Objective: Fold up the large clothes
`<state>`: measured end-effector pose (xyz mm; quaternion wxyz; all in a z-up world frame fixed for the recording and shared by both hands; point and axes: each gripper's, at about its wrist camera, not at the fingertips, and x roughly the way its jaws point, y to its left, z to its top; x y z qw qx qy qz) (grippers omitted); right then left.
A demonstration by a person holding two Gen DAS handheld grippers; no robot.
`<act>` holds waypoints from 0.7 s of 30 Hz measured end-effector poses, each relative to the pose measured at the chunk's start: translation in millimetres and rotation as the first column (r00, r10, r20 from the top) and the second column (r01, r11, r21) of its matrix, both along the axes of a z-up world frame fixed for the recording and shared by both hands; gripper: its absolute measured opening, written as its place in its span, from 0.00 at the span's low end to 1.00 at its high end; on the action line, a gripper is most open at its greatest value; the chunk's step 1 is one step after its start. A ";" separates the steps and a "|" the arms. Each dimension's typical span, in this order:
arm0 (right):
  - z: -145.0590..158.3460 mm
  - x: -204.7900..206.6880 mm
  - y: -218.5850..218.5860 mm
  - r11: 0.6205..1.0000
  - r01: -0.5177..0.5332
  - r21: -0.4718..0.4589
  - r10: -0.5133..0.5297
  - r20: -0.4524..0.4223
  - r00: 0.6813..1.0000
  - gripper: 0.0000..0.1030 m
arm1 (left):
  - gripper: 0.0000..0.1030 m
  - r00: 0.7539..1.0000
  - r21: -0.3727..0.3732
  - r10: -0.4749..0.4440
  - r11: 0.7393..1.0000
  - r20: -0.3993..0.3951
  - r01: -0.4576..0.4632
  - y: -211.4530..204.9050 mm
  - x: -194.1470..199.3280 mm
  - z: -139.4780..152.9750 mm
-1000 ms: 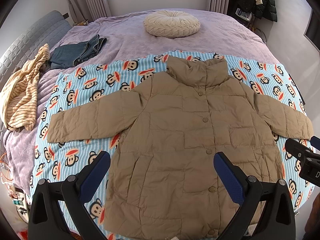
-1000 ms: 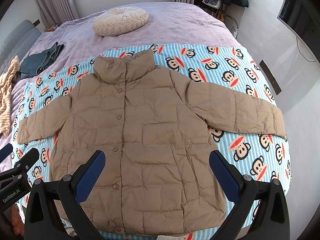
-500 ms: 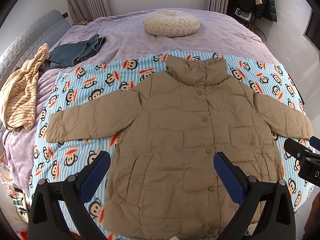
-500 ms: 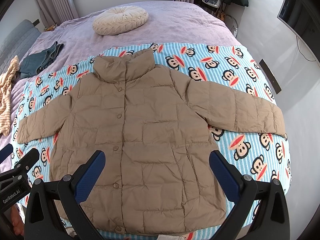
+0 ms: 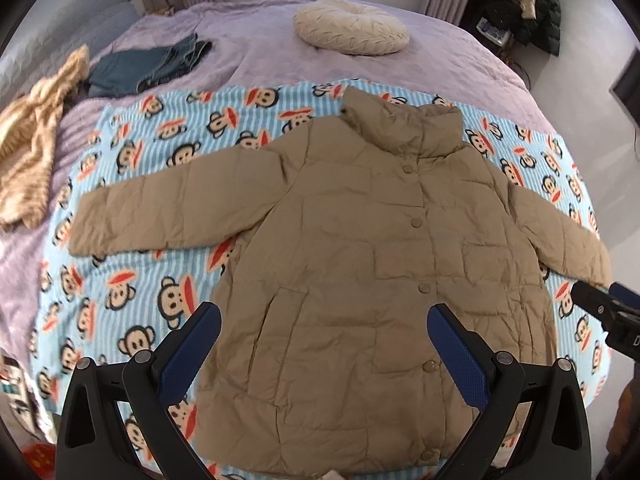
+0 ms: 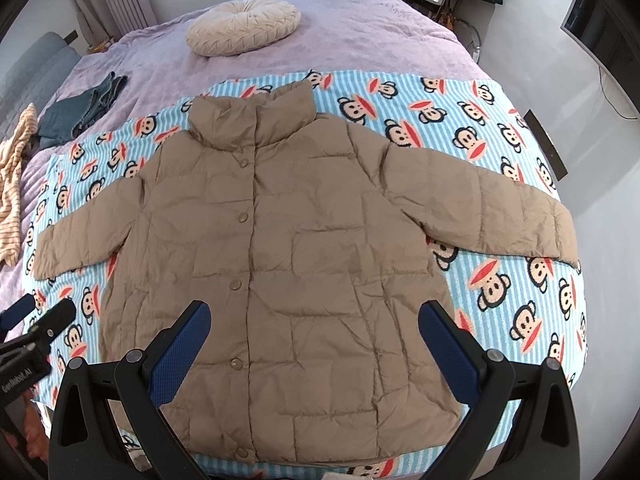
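A tan quilted puffer jacket with snap buttons (image 5: 360, 264) (image 6: 280, 248) lies flat, front up and buttoned, on a light-blue striped blanket printed with cartoon monkey faces (image 5: 168, 304) (image 6: 500, 280). The blanket covers the near end of a bed with a lilac cover (image 5: 256, 40) (image 6: 360, 44). Both sleeves are spread out sideways, the collar pointing toward the far edge of the bed.

The left hand-held gripper (image 5: 324, 340) hangs above the jacket's lower hem, its blue-padded fingers spread wide, holding nothing. The right hand-held gripper (image 6: 314, 338) does likewise, jaws wide apart and empty.

Near the far edge rests a round cream pleated cushion (image 5: 352, 26) (image 6: 244, 26). Folded blue jeans (image 5: 148, 66) (image 6: 80, 110) and a cream striped garment (image 5: 32, 136) (image 6: 12, 176) lie toward the bed's left edge.
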<state>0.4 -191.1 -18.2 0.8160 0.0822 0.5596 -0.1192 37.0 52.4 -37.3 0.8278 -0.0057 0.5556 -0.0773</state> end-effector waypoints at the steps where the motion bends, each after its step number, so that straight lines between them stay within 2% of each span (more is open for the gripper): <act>1: -3.3 2.2 2.3 1.000 0.004 -0.005 -0.004 -0.003 1.000 1.00 | 1.00 1.000 -0.017 0.020 1.000 -0.007 -0.020 11.0 2.9 -6.8; 6: -27.7 14.3 20.5 0.999 0.004 0.050 -0.003 -0.021 1.000 1.00 | 1.00 0.991 -0.066 0.127 0.989 -0.044 -0.129 59.0 19.5 -40.9; 12: -79.2 34.9 51.5 0.995 -0.032 0.093 0.037 -0.046 0.998 1.00 | 1.00 0.961 -0.138 0.275 0.951 -0.037 -0.277 136.5 43.2 -92.0; 14: -98.2 42.0 67.8 0.992 -0.064 0.112 0.074 -0.087 0.993 1.00 | 1.00 0.943 -0.184 0.331 0.925 -0.042 -0.333 166.1 54.7 -112.7; 15: -105.0 45.1 74.9 0.990 -0.084 0.111 0.095 -0.098 0.991 1.00 | 1.00 0.930 -0.223 0.366 0.904 -0.040 -0.365 185.7 61.1 -126.0; 17: -117.2 50.5 90.2 0.985 -0.127 0.121 0.138 -0.091 0.986 1.00 | 1.00 0.910 -0.258 0.412 0.876 -0.042 -0.408 210.7 71.9 -144.4; 21: -146.0 62.2 114.7 0.966 -0.167 0.195 0.183 -0.063 0.981 1.00 | 1.00 0.854 -0.314 0.517 0.802 -0.061 -0.508 262.4 93.5 -188.8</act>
